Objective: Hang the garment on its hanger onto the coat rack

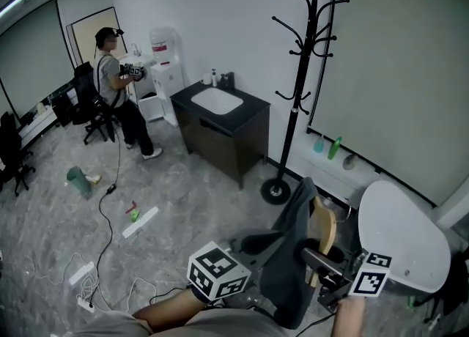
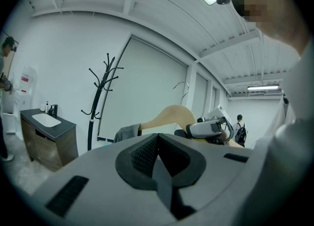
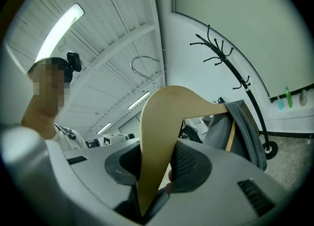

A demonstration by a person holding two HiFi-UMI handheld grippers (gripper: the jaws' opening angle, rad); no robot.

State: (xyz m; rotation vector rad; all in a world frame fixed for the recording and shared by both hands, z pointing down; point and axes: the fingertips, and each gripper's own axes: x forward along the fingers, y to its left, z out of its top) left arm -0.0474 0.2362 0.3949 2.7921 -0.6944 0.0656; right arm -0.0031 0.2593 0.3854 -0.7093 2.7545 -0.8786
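A dark grey garment (image 1: pixel 292 251) hangs on a wooden hanger (image 1: pixel 325 230) low in the head view. My right gripper (image 1: pixel 316 259) is shut on the hanger's wooden shoulder (image 3: pixel 159 127). The hanger's metal hook (image 3: pixel 145 68) sticks up free, and the garment (image 3: pixel 241 124) drapes over the far arm. My left gripper (image 1: pixel 253 244) sits just left of the garment; its jaws (image 2: pixel 158 157) are shut with nothing between them. The black coat rack (image 1: pixel 304 72) stands against the wall beyond, apart from the hanger, its base (image 1: pixel 276 191) on the floor.
A black cabinet with a white sink (image 1: pixel 220 101) stands left of the rack. A person (image 1: pixel 117 86) stands by a water dispenser (image 1: pixel 165 72) at far left. A white round table (image 1: pixel 403 240) is at my right. Cables (image 1: pixel 110 211) and small items lie on the floor.
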